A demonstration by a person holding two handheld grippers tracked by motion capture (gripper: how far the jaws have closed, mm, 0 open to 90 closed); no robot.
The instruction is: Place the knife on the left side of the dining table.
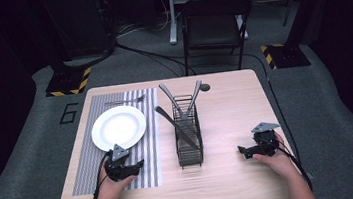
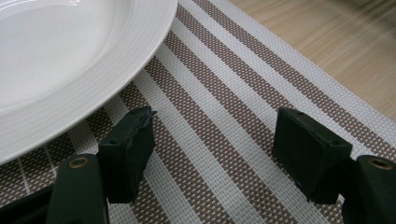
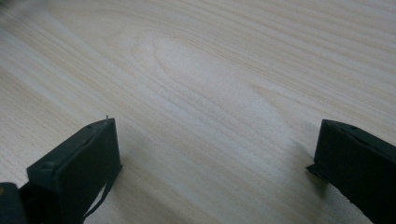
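Risk, plate: the left tongs [image 1: 139, 163] sit low on the mat [image 1: 149, 133], just off the plate [image 1: 118, 127] rim; my guess is that a push toward the desk's left edge would knock the rim and slide the plate over the mat.
Risk, rack: the rack [image 1: 189, 143] stands narrow and tall, with a knife [image 1: 175, 125] and two more handles leaning out of its top; a pull on one handle at a slant could tip it or drag it across the desk [image 1: 225, 104].
Risk, right side: the right tongs [image 1: 242, 149] hover close over bare wood, so a dip could scrape the desk.
Left tongs: released, jaws wide, nothing between them, only striped mat in the left gripper view [image 2: 212, 144].
Right tongs: released too, jaws apart over plain wood [image 3: 210, 149].
Plate vs left tongs: just beside them, toward the far-left corner, not touching; rim [image 2: 93, 88] near one jaw.
Rack vs tongs: mid-desk, between both, nearer the left.
Fork [image 1: 125, 101]: on the mat beyond the plate, toward the far edge, well apart from both tongs.
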